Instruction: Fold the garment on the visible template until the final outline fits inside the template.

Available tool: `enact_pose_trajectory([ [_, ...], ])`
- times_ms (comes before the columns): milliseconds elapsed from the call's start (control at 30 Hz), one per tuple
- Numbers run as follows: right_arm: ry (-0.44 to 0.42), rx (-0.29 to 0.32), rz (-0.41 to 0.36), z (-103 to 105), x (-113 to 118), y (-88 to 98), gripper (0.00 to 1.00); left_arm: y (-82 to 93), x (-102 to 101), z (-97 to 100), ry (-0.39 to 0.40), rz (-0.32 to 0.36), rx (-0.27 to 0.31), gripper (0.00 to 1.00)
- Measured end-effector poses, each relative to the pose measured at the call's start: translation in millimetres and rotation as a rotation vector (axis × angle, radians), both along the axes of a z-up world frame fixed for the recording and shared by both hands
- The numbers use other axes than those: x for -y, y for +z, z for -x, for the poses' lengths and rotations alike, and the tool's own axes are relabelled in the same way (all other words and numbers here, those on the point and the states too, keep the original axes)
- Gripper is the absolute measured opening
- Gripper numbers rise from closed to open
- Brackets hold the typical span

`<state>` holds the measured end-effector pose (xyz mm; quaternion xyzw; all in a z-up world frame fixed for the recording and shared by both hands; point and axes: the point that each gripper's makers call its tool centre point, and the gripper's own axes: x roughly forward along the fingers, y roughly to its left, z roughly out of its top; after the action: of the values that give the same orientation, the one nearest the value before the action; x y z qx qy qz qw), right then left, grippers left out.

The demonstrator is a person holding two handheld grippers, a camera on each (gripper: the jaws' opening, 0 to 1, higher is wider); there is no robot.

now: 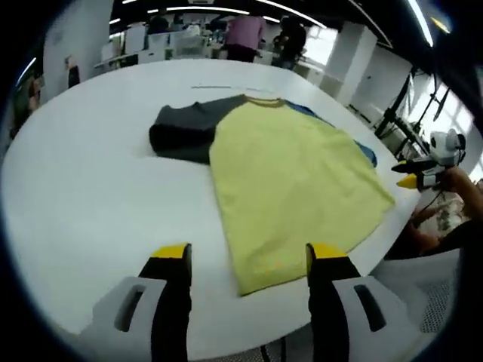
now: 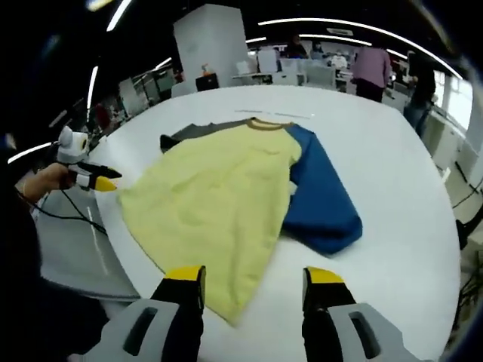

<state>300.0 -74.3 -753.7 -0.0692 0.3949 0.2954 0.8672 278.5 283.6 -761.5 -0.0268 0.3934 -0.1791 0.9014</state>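
Open office, white round counter (image 1: 90, 196). Shirt (image 1: 287, 181) flat at centre: yellow body, grey sleeve (image 1: 181, 132), blue sleeve (image 2: 321, 192) spread. Soft, light, limp; best pinched at hem corners or sleeve ends. Left tool (image 1: 249, 260) and right tool (image 2: 253, 280) both spread, empty.

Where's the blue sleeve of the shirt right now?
In the right gripper view the blue sleeve lies flat on the white table, spread out from the right edge of the yellow shirt body, opposite the grey sleeve.
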Motion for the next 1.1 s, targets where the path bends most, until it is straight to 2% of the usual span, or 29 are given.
enact_pose_trajectory([
  [200,0.033,0.052,0.022,-17,7,4.3,0.54,9.5,7,-3.2,-0.055,-0.002,0.068,0.75],
  [267,0.07,0.079,0.052,-23,10,6.2,0.55,12.8,10,-4.3,-0.076,-0.003,0.09,0.79],
  [467,0.123,0.111,0.081,-37,13,8.7,0.54,20.8,17,-8.8,-0.117,0.0,0.143,0.87],
  [600,0.181,0.131,0.137,-45,16,5.9,0.52,24.4,21,-11.1,-0.141,-0.002,0.165,0.92],
  [733,0.224,0.143,0.166,-57,16,1.9,0.47,27.9,26,-11.7,-0.165,-0.005,0.182,0.94],
  [900,0.323,0.184,0.248,-68,15,-3.8,0.37,28.8,27,-12.4,-0.167,0.0,0.188,0.93],
  [1033,0.406,0.188,0.33,-71,14,-12.2,0.34,30.9,27,-12.7,-0.162,0.003,0.2,0.91],
  [1100,0.418,0.188,0.34,-73,13,-15.8,0.32,33.0,28,-12.5,-0.174,-0.007,0.214,0.91],
])
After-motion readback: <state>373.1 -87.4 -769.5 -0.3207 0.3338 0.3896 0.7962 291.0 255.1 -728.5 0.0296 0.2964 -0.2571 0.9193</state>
